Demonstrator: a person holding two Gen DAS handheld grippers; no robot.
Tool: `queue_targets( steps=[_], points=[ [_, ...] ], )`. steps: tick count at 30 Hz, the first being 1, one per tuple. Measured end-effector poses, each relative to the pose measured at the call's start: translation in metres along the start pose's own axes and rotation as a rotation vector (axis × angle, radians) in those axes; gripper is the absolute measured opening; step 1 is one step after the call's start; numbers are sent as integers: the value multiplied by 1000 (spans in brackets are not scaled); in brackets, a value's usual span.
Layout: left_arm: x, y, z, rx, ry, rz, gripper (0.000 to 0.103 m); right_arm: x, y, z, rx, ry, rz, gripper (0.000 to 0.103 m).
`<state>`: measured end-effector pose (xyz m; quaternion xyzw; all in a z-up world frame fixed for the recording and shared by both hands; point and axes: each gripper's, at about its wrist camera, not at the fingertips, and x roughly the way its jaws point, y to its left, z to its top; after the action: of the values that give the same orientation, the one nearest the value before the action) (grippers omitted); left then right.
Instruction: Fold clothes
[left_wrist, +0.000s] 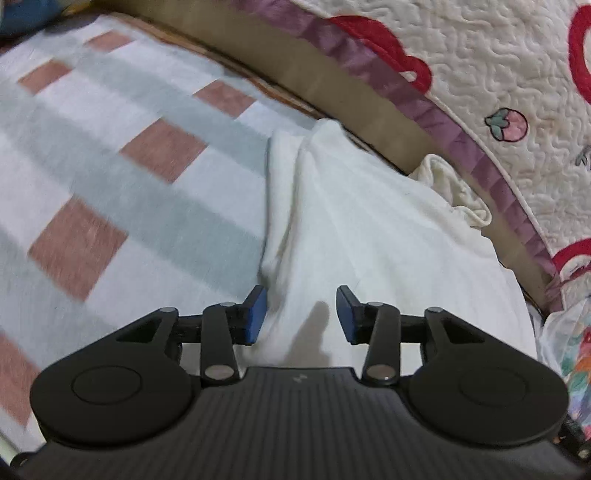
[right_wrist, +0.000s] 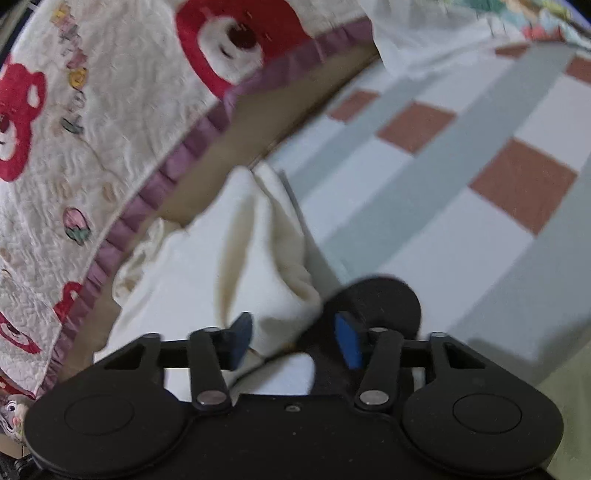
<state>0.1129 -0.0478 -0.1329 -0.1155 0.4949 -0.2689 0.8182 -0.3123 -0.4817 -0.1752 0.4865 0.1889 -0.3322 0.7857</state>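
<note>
A white garment (left_wrist: 369, 229) lies bunched on a checked bedsheet (left_wrist: 110, 155). My left gripper (left_wrist: 301, 314) is open just above the garment's near part, with cloth between and below its blue pads (left_wrist: 256, 314). In the right wrist view the same white garment (right_wrist: 207, 258) lies folded in a ridge. My right gripper (right_wrist: 291, 339) is open, with the end of that ridge between its blue pads (right_wrist: 347, 343). A black round part of the other gripper (right_wrist: 384, 299) shows just beyond the right finger.
A quilted cream blanket with red bears and a purple frill (left_wrist: 498, 74) lies along the far side, also in the right wrist view (right_wrist: 92, 129). A brown strip (left_wrist: 332, 85) runs between it and the sheet. Colourful cloth (left_wrist: 569, 354) sits at the right edge.
</note>
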Motion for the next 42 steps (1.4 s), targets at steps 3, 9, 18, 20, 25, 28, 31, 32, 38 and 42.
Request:
queue_targets(
  steps=[3, 9, 18, 20, 25, 28, 31, 32, 38, 42],
  points=[
    [-4, -4, -11, 75, 14, 19, 41, 4, 6, -6, -36, -8, -2, 50],
    [12, -30, -32, 320, 76, 77, 54, 8, 64, -54, -799, -56, -223, 51],
    [38, -44, -31, 434, 54, 91, 19, 11, 52, -54, -765, -148, -167, 48],
    [33, -54, -32, 516, 17, 112, 18, 6, 55, -48, -789, -171, -164, 10],
    [24, -54, -28, 525, -20, 149, 17, -12, 69, -27, -843, -228, -211, 7],
    [27, -46, -25, 475, 8, 146, 17, -3, 59, -22, -874, -193, -269, 6],
    [31, -45, -28, 480, 23, 162, 18, 12, 49, -34, -882, -148, -329, 6],
    [31, -44, -29, 479, 27, 165, 18, 16, 46, -38, -889, -136, -348, 6],
    [30, -46, -31, 501, 25, 176, 18, 14, 39, -26, -854, -129, -531, 0],
    [30, -52, -37, 543, 20, 187, 19, -21, 9, 13, -428, -93, -334, 10]
  ],
)
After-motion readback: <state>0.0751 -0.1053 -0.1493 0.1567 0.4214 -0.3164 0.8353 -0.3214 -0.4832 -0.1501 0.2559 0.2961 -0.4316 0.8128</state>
